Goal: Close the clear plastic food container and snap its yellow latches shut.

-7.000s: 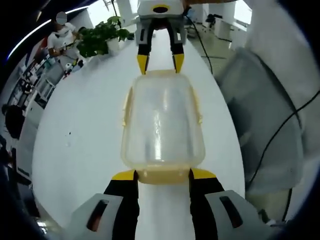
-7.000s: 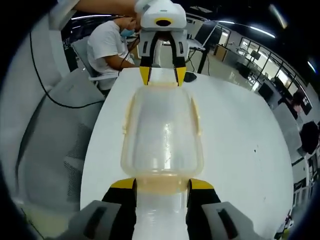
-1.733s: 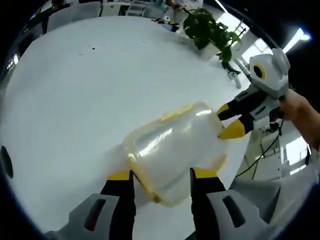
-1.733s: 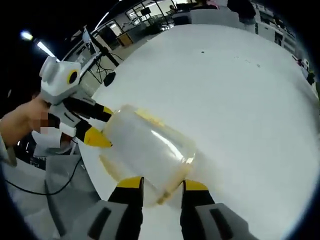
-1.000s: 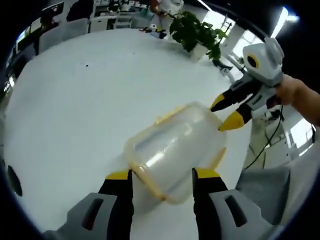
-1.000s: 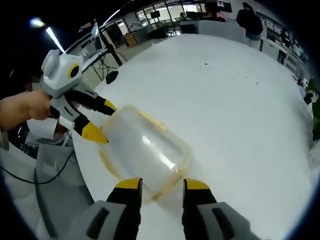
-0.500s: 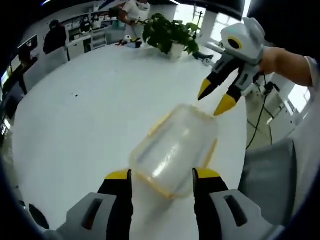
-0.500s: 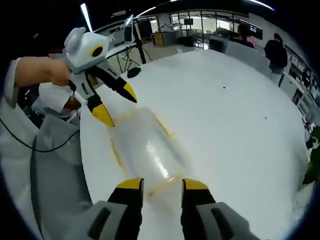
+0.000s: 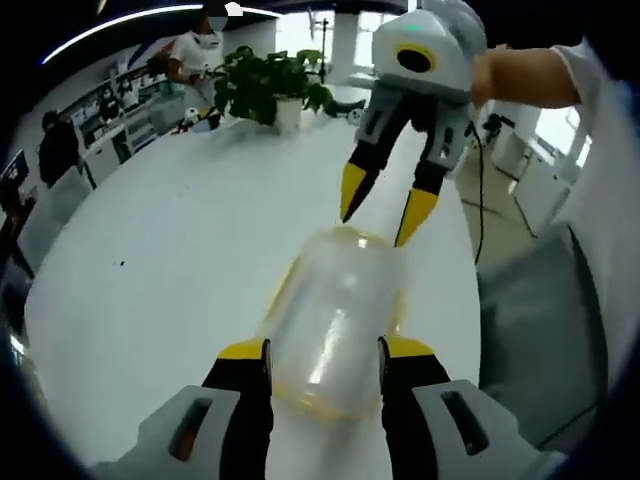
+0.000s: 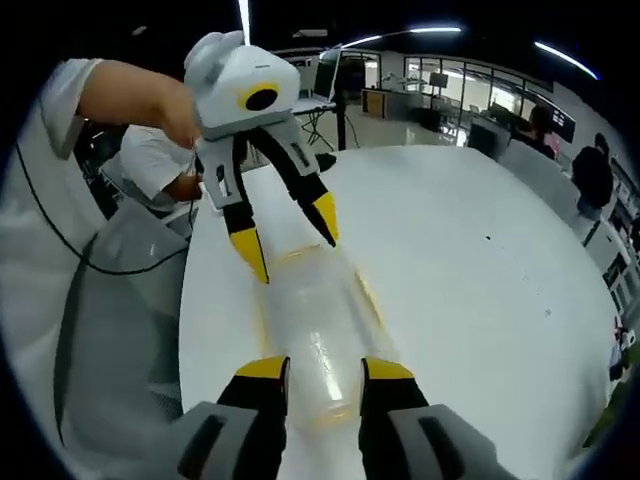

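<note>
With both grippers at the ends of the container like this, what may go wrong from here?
1. The container lies near the table edge beside a chair; a push from one end might slide it off.
2. The right gripper and the left gripper are open at opposite ends, so an uneven press could turn the container instead of snapping a latch.
3. The latches are hard to see, so a jaw may miss one.

Container [image 9: 335, 320] lies on white table [image 9: 170, 260].
</note>
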